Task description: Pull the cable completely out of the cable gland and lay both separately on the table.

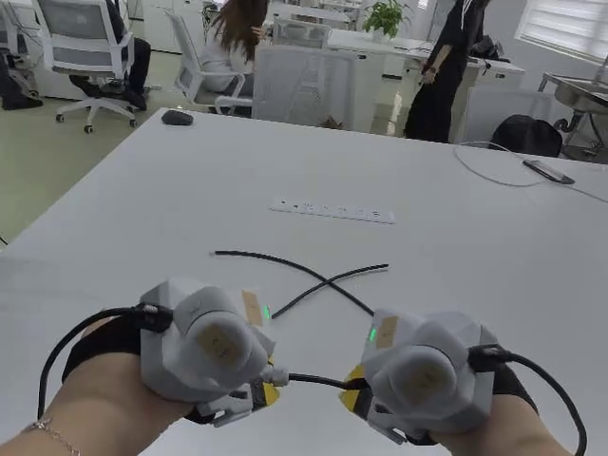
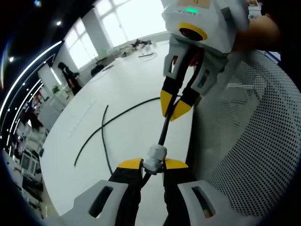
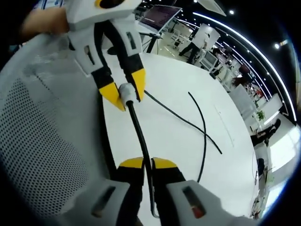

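L gripper (image 2: 153, 165) is clamping the white cable gland (image 2: 155, 154); R gripper (image 3: 146, 163) is pinching the black cable (image 3: 135, 123) just right of it. Cable's running left-right btwn them at the table (image 1: 427, 247) near edge, so pull prob. needs going straight right.

Right tongs (image 3: 148, 164) pinch cable (image 3: 138, 133); left tongs (image 3: 124, 89) clamp gland (image 3: 127, 92); cable straight between.

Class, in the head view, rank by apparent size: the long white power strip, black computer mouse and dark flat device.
1. Long white power strip.
2. Dark flat device and black computer mouse: similar, both far from the camera, so left unranked.
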